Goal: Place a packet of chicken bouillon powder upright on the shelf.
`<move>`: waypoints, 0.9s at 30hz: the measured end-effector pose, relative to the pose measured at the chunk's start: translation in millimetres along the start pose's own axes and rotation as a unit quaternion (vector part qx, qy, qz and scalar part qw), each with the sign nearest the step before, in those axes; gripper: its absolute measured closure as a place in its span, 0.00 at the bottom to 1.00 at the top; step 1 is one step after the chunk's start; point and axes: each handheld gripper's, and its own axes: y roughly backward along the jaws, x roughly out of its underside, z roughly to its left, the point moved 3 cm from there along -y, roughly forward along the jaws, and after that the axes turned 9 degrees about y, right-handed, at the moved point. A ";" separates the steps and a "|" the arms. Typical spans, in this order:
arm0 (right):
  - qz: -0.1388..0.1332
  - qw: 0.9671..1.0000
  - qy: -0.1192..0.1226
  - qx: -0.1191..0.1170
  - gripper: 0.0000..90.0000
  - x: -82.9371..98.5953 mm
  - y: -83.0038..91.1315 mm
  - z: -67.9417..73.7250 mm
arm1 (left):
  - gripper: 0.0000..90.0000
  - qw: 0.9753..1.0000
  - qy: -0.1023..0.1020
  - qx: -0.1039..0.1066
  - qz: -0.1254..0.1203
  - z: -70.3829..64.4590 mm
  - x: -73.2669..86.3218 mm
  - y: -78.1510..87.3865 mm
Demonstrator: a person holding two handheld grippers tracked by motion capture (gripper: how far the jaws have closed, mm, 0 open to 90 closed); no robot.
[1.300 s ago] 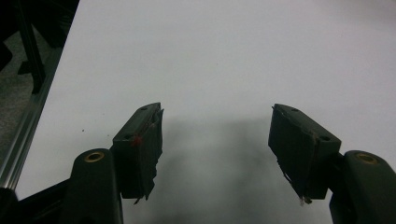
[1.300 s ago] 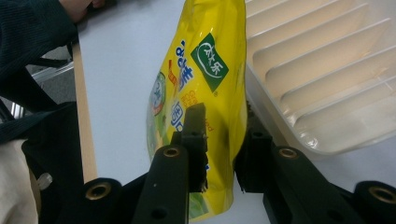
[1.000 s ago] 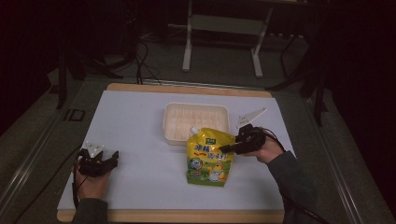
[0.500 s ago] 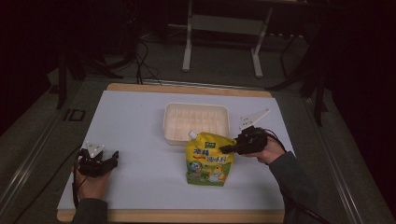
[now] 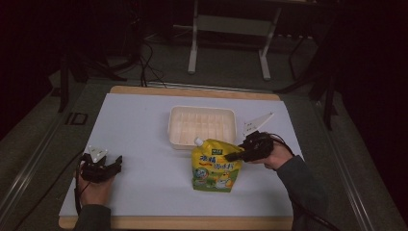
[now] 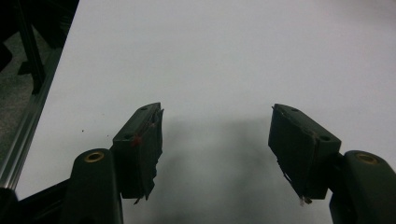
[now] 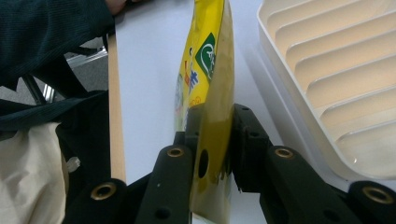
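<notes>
A yellow and green spouted pouch [image 5: 214, 165] stands upright on the white table, just in front of a white ribbed tray [image 5: 202, 126]. My right gripper [image 5: 233, 156] is shut on the pouch's upper right edge. In the right gripper view the pouch [image 7: 212, 70] is pinched edge-on between the black jaws of the right gripper [image 7: 215, 140], with the tray [image 7: 336, 79] to its right. My left gripper [image 5: 113, 164] rests near the table's front left, open. In the left gripper view the left gripper [image 6: 215, 140] has nothing between its spread jaws.
The white tabletop [image 5: 139, 125] has a wooden edge [image 5: 183, 224] at the front. A metal stand [image 5: 228, 29] and cables lie on the dark floor beyond the table. A dark sleeve [image 7: 51, 32] shows at the left of the right gripper view.
The pouch, held by my right gripper, has shifted slightly back toward the tray and stands more upright. The left gripper has stayed in place.
</notes>
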 end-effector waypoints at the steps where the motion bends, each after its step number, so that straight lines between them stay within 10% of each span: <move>1: 0.004 1.000 -0.007 0.002 0.86 -0.9 -1.3 -0.6 | 0.39 1.000 0.000 0.000 0.000 0.0 0.0 0.0; 27: -0.019 0.996 -0.069 -0.053 1.00 2.0 -1.1 8.7 | 0.39 1.000 -0.001 0.000 0.000 -0.4 0.1 -0.3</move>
